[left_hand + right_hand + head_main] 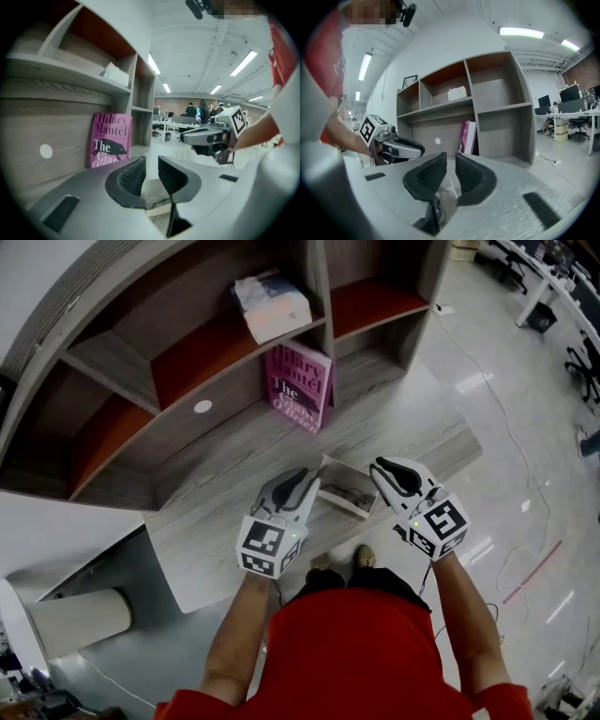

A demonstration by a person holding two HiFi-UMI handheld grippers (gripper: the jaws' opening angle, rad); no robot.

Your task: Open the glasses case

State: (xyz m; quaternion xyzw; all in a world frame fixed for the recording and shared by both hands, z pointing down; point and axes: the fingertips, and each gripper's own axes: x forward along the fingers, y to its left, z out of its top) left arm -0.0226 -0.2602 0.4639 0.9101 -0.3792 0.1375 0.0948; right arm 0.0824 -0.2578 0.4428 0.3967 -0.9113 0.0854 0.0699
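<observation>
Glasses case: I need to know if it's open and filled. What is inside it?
The glasses case lies open; a thin dark tangle, glasses or a cord, shows inside. The left gripper and right gripper cover its ends.

I see an open-plan office: rows of desks [574,113] with monitors [570,93], swivel chairs [580,124], and strip lights [521,32] overhead.

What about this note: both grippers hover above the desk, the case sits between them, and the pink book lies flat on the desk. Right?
Not quite. The pink book stands upright on the desk against the shelf's back panel, as the left gripper view shows. The left gripper and right gripper do hover above the desk, the case between them.
</observation>
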